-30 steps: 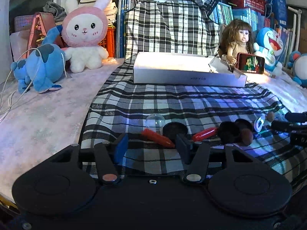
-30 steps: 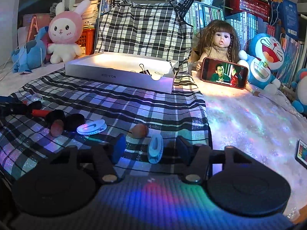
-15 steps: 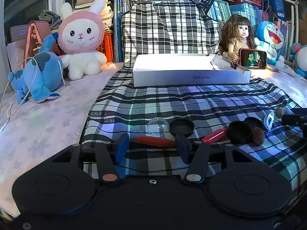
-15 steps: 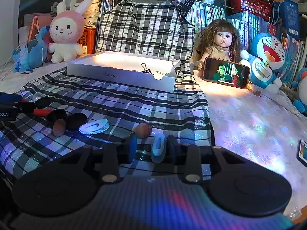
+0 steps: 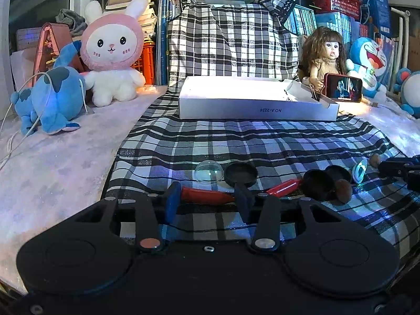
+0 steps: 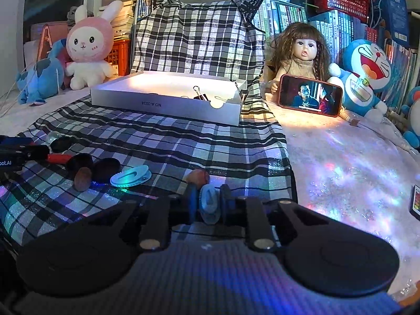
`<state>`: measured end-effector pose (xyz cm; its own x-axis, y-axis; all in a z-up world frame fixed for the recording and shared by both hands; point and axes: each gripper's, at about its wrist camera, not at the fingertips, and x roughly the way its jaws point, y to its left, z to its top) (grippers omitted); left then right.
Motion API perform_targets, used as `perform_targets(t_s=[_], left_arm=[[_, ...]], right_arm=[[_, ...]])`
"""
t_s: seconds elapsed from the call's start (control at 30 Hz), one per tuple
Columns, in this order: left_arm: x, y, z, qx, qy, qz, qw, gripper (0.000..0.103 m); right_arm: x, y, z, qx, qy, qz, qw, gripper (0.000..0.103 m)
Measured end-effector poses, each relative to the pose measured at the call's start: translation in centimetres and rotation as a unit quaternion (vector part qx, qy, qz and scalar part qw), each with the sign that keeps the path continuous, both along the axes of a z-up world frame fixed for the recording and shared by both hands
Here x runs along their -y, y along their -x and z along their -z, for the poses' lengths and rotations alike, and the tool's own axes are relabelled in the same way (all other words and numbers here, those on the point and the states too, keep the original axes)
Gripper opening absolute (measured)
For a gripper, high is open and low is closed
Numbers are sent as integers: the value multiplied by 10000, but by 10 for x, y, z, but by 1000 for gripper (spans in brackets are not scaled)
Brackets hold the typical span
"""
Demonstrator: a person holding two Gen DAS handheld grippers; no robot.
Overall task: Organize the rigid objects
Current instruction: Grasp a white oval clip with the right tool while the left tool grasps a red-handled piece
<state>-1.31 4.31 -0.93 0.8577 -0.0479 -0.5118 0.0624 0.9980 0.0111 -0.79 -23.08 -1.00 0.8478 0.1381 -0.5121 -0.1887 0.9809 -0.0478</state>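
My right gripper [image 6: 210, 202] is shut on a pale blue-white clip [image 6: 209, 204], held upright between the jaws just above the plaid cloth. A brown ball [image 6: 199, 176] lies just beyond it and a second white clip [image 6: 130, 176] lies to the left. My left gripper [image 5: 208, 200] is open around a red stick [image 5: 206, 195] on the cloth. A clear dome [image 5: 209, 172], black round lids [image 5: 241, 174], another red stick [image 5: 283, 187] and a brown ball [image 5: 344, 190] lie close by. The white box [image 6: 168, 98] stands at the back with a binder clip [image 6: 200, 95] inside.
A doll [image 6: 302, 52] holds a lit phone [image 6: 310, 95] right of the box. Plush toys stand at the back left [image 5: 113, 52] and back right [image 6: 366, 73]. A small device [image 6: 414, 203] lies at the right edge. The cloth's right edge [image 6: 288, 162] meets a sparkly bedspread.
My right gripper's jaws closed on the pale clip, which now stands upright between them. My left gripper shifted so the red stick lies between its open jaws.
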Motion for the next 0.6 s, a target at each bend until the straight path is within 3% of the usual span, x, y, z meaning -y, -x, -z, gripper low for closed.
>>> perform_targets(t_s=[0.6], left_arm=[[0,-11,-21,-83,247,-192,9995,42]], right_arm=[[6,-12,-16,-18,-217,334,9992,21]])
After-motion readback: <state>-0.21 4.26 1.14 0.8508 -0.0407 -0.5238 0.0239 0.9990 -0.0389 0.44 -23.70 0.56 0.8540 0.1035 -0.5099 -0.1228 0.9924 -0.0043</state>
